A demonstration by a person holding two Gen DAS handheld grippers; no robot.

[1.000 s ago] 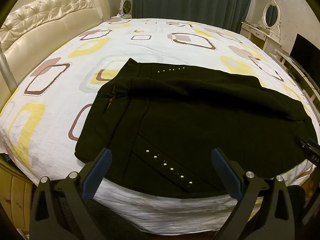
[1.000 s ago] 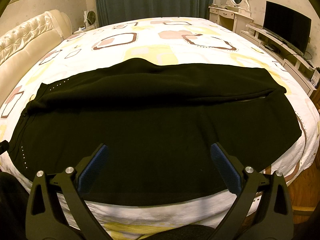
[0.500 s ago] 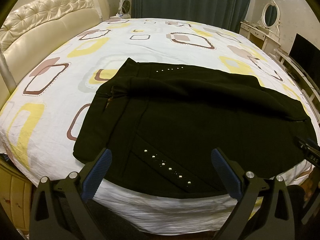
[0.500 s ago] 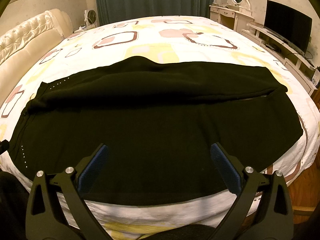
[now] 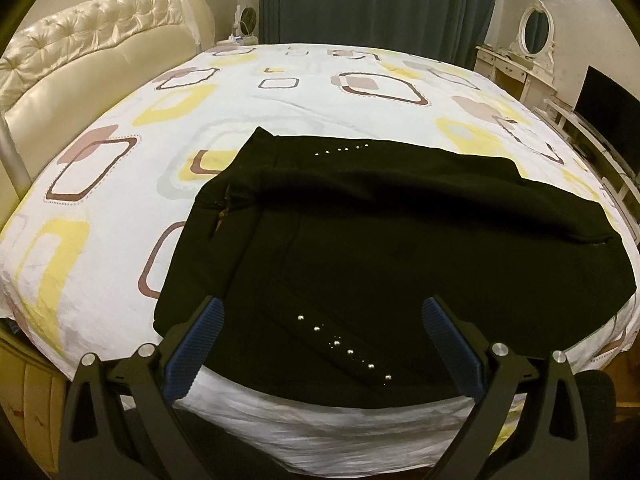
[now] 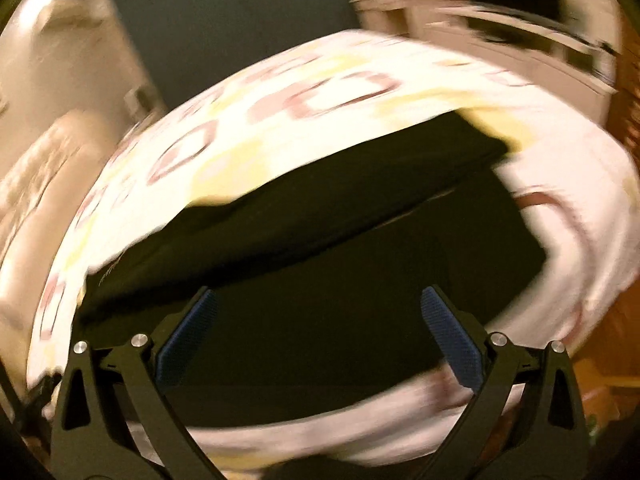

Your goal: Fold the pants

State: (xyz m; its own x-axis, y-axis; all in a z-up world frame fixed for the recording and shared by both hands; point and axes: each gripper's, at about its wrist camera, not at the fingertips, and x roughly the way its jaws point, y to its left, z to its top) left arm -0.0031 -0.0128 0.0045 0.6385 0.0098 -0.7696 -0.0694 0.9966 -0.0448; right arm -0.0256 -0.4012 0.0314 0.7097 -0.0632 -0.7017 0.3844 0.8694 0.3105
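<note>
The pants [image 5: 400,248] lie flat across the near half of the bed [image 5: 280,92], filling the lower centre of the left wrist view, waistband end toward frame left and a row of studs near the bottom edge; one leg appears to be laid over the other, with a long fold ridge running across the upper part of the dark cloth. The left gripper [image 5: 322,344] hovers at the bottom of that view with its jaws spread wide and nothing between them, much as it was a second ago, only slightly nearer the waist corner. The change is on the other side: the right wrist view, steady half a second ago, is now tilted and heavily smeared, so the right gripper [image 6: 318,336] has evidently begun a fast swing. Its jaws are also spread and empty, over the pants [image 6: 320,280], whose hem end sits at right of that frame. I judge this to be the start of a reach toward the leg ends for a crosswise fold, hems toward waist. No cloth is pinched yet, so that fold has not begun. The blur hides exactly which edge the right side is heading for.
</note>
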